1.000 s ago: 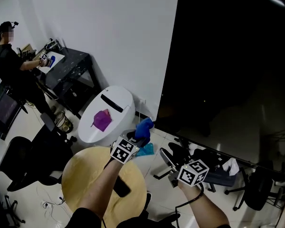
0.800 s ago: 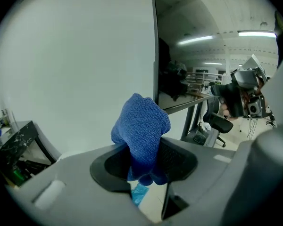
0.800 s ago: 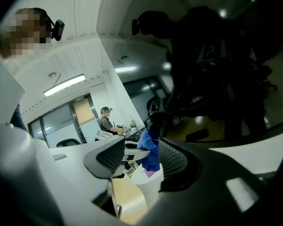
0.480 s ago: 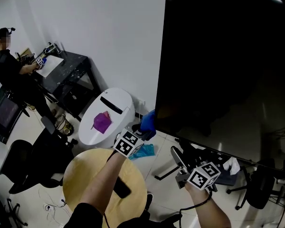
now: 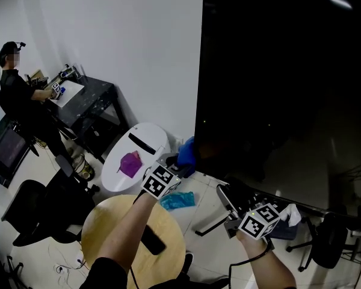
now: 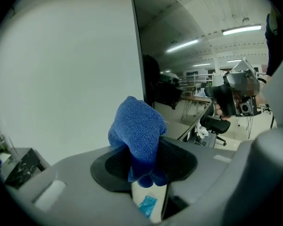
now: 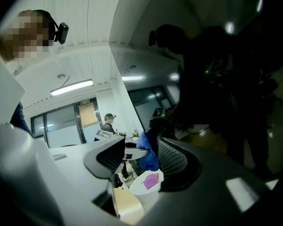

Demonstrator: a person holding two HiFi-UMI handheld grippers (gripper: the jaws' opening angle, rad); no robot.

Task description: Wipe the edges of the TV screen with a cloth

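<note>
**Head view: the cloth arrives at the TV's lower left edge**

Far left, a person (image 5: 15, 80) sits at a dark desk (image 5: 87, 92), no part of my job. Nearer me, the white round top (image 5: 114, 173) carries a purple rag (image 5: 130, 163), and the pale stool (image 5: 102, 233) sits under my left forearm.

My left gripper (image 5: 179, 166) is clamped on the blue cloth (image 5: 186, 152). The left gripper view shows the jaws closed right down with the cloth bunched up out of them, and they have just nipped a touch tighter on it. A second ago that cloth hung over the floor beside the white top, clear of the panel. Now it has come up and across to the lower left edge of the TV screen (image 5: 289, 77), just beside the frame. Whether it touches yet I cannot tell. I judge the carry is over and wiping up the left edge can begin.

The screen's left border also sits further left in my picture than before, so my head has swung toward it. The teal scrap (image 5: 177, 200) lies on the floor as it did.

On the right, my right gripper (image 5: 227, 205) is below the screen's bottom edge, jaws apart and holding nothing. The right gripper view sees the cloth only through the gap, well beyond its pads.
</note>
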